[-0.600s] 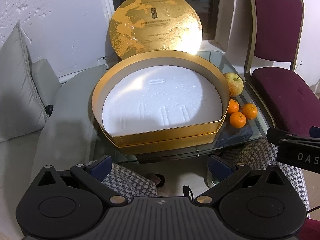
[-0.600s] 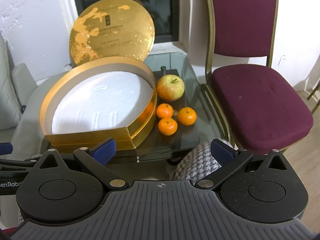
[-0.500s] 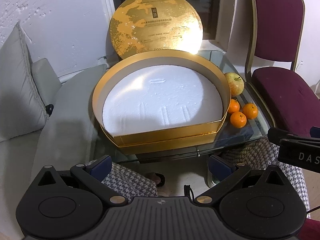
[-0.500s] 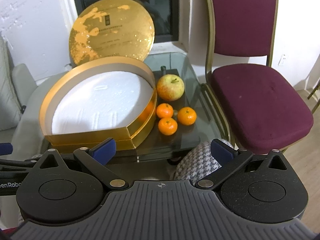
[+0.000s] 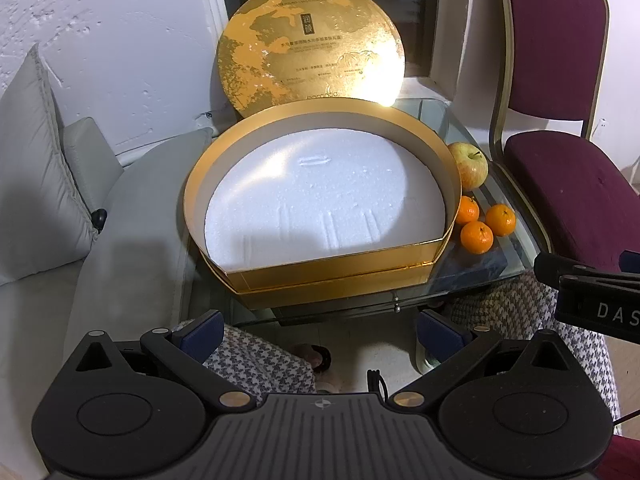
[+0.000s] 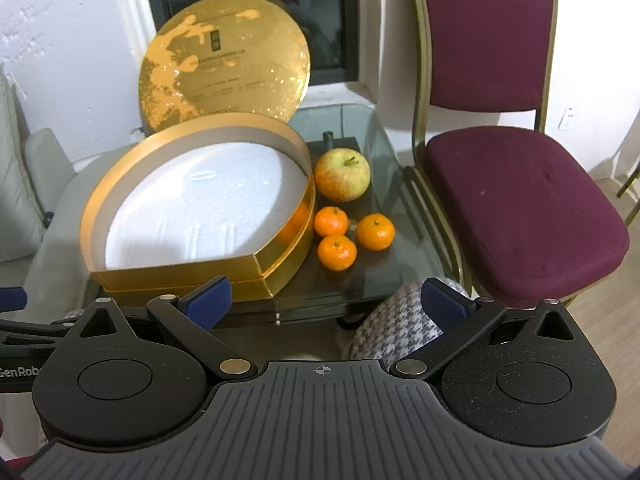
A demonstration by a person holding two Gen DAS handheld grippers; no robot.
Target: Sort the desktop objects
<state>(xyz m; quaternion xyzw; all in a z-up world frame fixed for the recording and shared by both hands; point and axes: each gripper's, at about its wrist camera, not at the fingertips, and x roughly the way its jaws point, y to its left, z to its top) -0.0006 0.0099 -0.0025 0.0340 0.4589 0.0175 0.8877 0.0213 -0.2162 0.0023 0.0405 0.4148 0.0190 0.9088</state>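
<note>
From the left wrist, your left hand-held gripper (image 5: 318, 330) hangs back off the counter's (image 5: 500, 258) near edge with its jaws spread wide and nothing between them, aimed at the gold box (image 5: 320, 268), which takes up most of the counter and stands open on a bare white foam liner (image 5: 320, 196). Its round lid (image 5: 310, 44) leans upright against the wall behind the far edge. The sorting looks not yet begun: no fruit lies in the box. The apple (image 5: 470, 166) sits touching the box wall by the right edge, and three oranges (image 5: 486, 224) cluster just nearer you. From the right wrist, your right hand-held gripper (image 6: 324, 304) is likewise fully open and empty, short of the near edge, with the fruit straight ahead: the apple (image 6: 342, 176) farther, the oranges (image 6: 354, 236) in a tight triangle nearer, two of them touching or almost so. The next move is probably yours on this side: reach over the near edge, settle the jaws on the nearest orange, and lift it over the box wall onto the foam. Mind the neighbours, which could roll on the glass, and the box wall just beside them. A chair (image 6: 520, 216) stands close off the right edge, and knees in checked cloth (image 6: 396, 332) sit below the near edge.
</note>
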